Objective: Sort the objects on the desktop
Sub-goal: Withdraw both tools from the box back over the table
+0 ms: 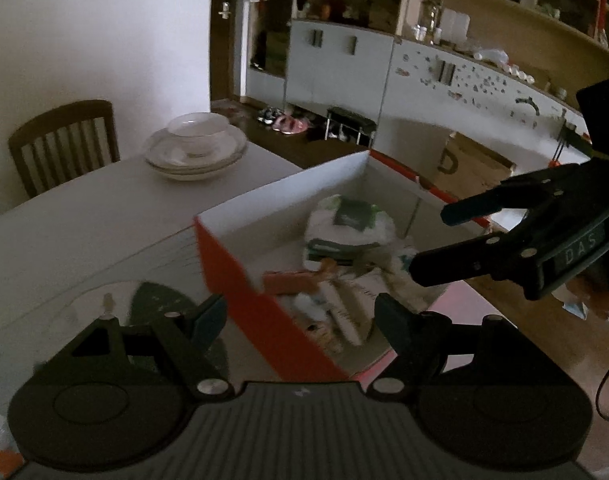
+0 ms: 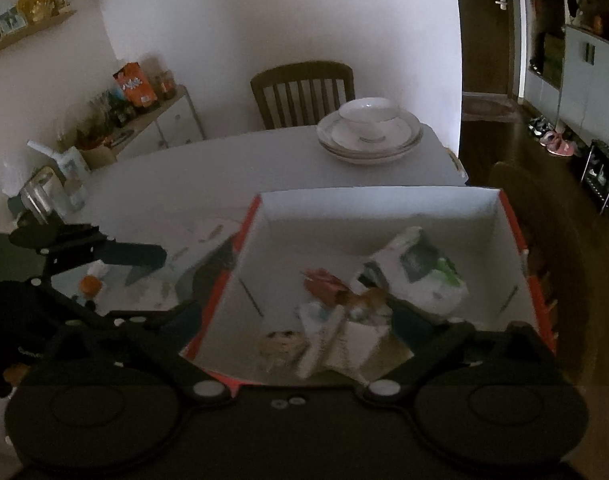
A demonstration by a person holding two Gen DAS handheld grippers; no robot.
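Jaws wide and empty, we are holding our left gripper (image 1: 300,316) and right gripper (image 2: 300,320) over the red box (image 2: 384,208) of packets.

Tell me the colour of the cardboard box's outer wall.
Red-orange, white inside; the cardboard box shows best in the left wrist view.

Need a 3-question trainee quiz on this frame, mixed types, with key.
1. True or false: the left tongs are shut on an item.
2. Where is the white-and-green packet? A) on the plates B) inside the red-sided box C) on the chair
3. Fill in: a white ___ sits on the stacked plates.

Key: 1 false, both tongs, including the right tongs, are open and empty; 2 B; 3 bowl.
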